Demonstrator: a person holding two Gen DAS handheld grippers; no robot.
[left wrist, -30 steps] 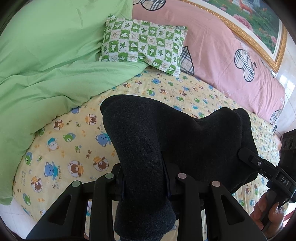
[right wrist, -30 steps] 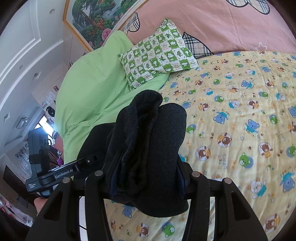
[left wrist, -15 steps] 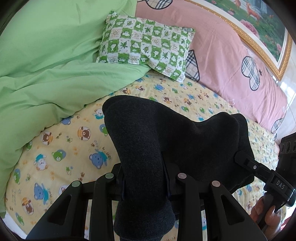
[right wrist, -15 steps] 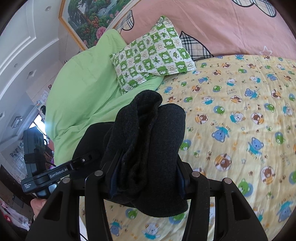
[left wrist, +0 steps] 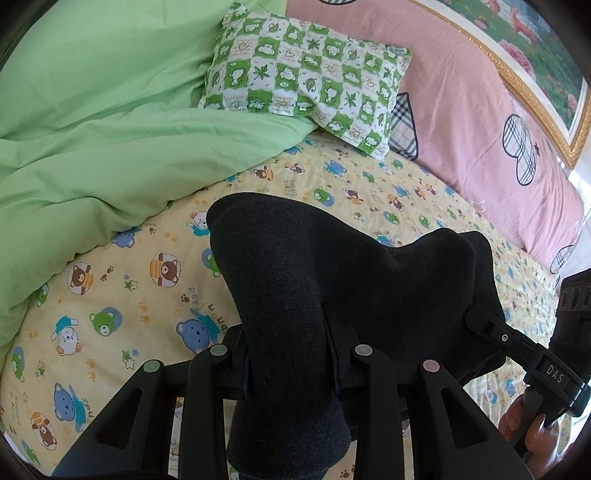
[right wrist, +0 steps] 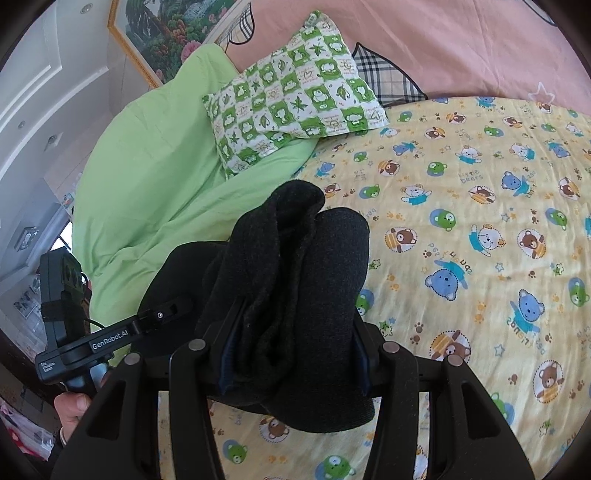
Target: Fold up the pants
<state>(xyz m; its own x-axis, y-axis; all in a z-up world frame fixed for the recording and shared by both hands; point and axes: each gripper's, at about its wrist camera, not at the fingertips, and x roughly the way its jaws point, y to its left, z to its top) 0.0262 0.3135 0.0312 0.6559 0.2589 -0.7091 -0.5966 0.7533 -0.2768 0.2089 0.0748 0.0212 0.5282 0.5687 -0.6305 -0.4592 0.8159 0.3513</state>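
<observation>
The dark charcoal pants point(left wrist: 332, 280) hang bunched between both grippers above the bed. My left gripper point(left wrist: 290, 350) is shut on one end of the pants; cloth bulges up and over its jaws and hides the fingertips. My right gripper point(right wrist: 291, 350) is shut on the other end of the pants point(right wrist: 295, 280), folded in thick layers. The right gripper also shows at the right edge of the left wrist view point(left wrist: 517, 343), and the left gripper at the left edge of the right wrist view point(right wrist: 110, 339).
A yellow bear-print sheet point(left wrist: 110, 295) covers the bed below. A green duvet point(left wrist: 92, 129) is heaped at the left. A green-and-white checked pillow point(left wrist: 306, 77) lies at the head, against pink bedding point(left wrist: 480, 110). A framed picture point(right wrist: 162, 33) hangs on the wall.
Both grippers have carried the pants forward over the bed, toward the pillow and duvet. The grip on the pants is unchanged.
</observation>
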